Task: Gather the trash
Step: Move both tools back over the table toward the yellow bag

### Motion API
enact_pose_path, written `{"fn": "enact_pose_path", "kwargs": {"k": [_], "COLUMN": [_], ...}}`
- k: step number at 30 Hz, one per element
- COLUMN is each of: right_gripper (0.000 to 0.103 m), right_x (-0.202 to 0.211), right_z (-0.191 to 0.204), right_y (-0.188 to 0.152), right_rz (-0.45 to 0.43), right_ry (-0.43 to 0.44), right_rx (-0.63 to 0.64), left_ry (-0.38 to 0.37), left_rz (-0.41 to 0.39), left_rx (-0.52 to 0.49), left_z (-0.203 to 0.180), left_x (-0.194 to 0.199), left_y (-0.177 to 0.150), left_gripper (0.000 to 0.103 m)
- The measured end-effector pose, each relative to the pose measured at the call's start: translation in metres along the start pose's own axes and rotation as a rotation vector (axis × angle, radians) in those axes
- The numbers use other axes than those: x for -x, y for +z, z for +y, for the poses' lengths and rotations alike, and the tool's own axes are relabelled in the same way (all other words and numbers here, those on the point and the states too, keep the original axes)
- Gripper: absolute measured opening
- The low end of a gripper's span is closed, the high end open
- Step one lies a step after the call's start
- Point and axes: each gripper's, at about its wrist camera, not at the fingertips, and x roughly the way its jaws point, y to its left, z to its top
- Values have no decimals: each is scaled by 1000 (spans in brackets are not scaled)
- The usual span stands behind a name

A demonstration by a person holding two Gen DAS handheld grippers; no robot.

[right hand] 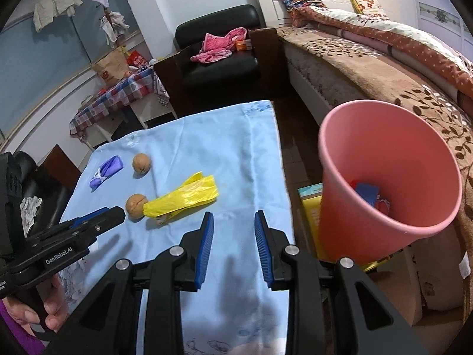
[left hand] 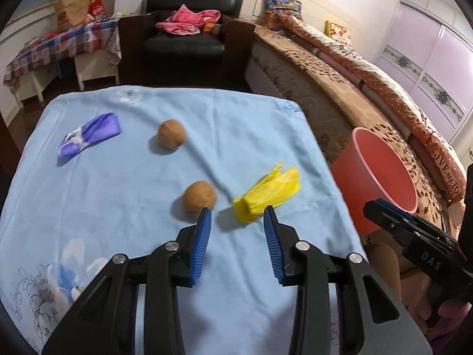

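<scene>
A table covered with a light blue cloth (left hand: 147,177) carries four pieces of trash: a crumpled yellow plastic bag (left hand: 267,196), two brown walnuts and a purple wrapper (left hand: 88,137). The near walnut (left hand: 198,198) lies just to the left of the yellow bag, close to touching its bunched end in the right wrist view, while the far walnut (left hand: 171,133) sits further back, near the purple wrapper, which lies toward the left edge of the cloth. The left gripper (left hand: 237,216) hangs above the cloth with its jaws apart and nothing between them; its blue fingertips frame the gap between the near walnut and the yellow bag. The right gripper (right hand: 233,217) is over the right side of the cloth, jaws also apart and empty, well clear of the trash. A pink bucket (right hand: 369,216) stands just beside the right edge of the table, in front of a bed with a brown patterned blanket (right hand: 384,71); inside it, blue and red scraps lie at the bottom. A hand (right hand: 44,313) grips the handle of the left gripper at the lower left of the right wrist view.
</scene>
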Motion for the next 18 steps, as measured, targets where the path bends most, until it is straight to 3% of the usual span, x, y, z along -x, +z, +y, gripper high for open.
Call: {"fn": "enact_pose_path", "kwargs": {"k": [10, 18], "right_gripper": [28, 28], "right_x": [-13, -29], "right_z": [24, 37], "right_y": [-5, -3], "right_rz": [30, 64], "right_ry": [16, 29], "right_rx": [45, 56], "left_ry": [85, 196], "left_rz": [1, -17], "left_rx": [23, -35], "left_z": [54, 115], "left_x": [9, 18], "left_y": [-14, 15], "left_gripper": [37, 37]}}
